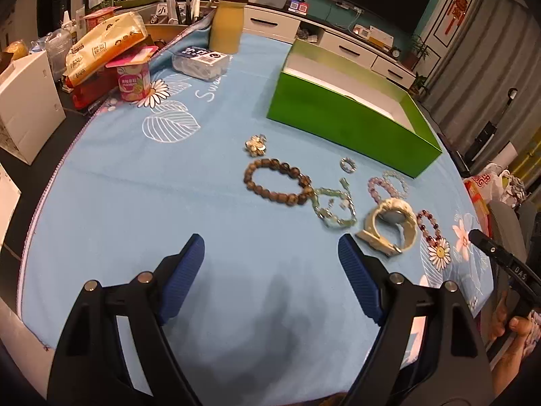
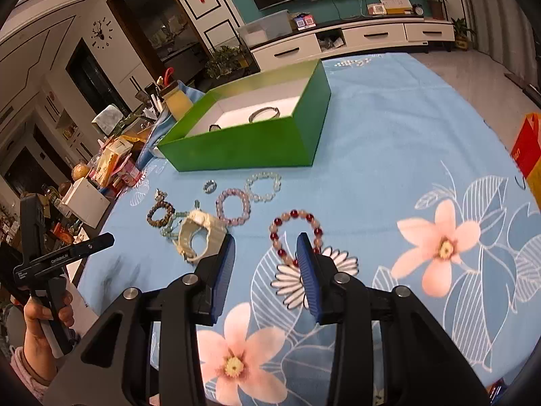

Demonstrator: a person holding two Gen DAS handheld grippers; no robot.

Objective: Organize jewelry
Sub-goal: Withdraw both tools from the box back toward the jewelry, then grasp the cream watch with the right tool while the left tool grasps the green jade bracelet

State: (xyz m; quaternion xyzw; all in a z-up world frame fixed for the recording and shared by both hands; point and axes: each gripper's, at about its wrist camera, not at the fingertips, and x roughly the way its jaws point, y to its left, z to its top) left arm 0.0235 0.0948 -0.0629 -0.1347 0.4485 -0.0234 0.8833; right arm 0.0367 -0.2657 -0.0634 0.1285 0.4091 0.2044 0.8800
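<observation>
We see a worktop (image 1: 135,203) with a blue flowery cloth on it, and lots of jewelry lies out near a green box (image 2: 250,142). The box is open on top, and inside it a thin bangle (image 2: 264,113) lies on the white floor. In front of the box sit a small ring (image 1: 348,164), a brown bead bracelet (image 1: 278,181), a pale green bracelet (image 1: 333,207), a cream watch (image 1: 390,225), a purple bead bracelet (image 2: 232,207), a clear bead bracelet (image 2: 263,186) and a red and pink bead bracelet (image 2: 296,235). A little flower brooch (image 1: 256,144) lies just behind the brown one. Our left gripper (image 1: 271,279) hangs over bare cloth with its fingers wide open and nothing between them. Our right gripper (image 2: 266,270) is partly open and holds nothing; the near edge of the red and pink bracelet lies in the gap between its blue fingers (image 2: 307,270). A yellow bottle (image 1: 227,23) stands far back.
</observation>
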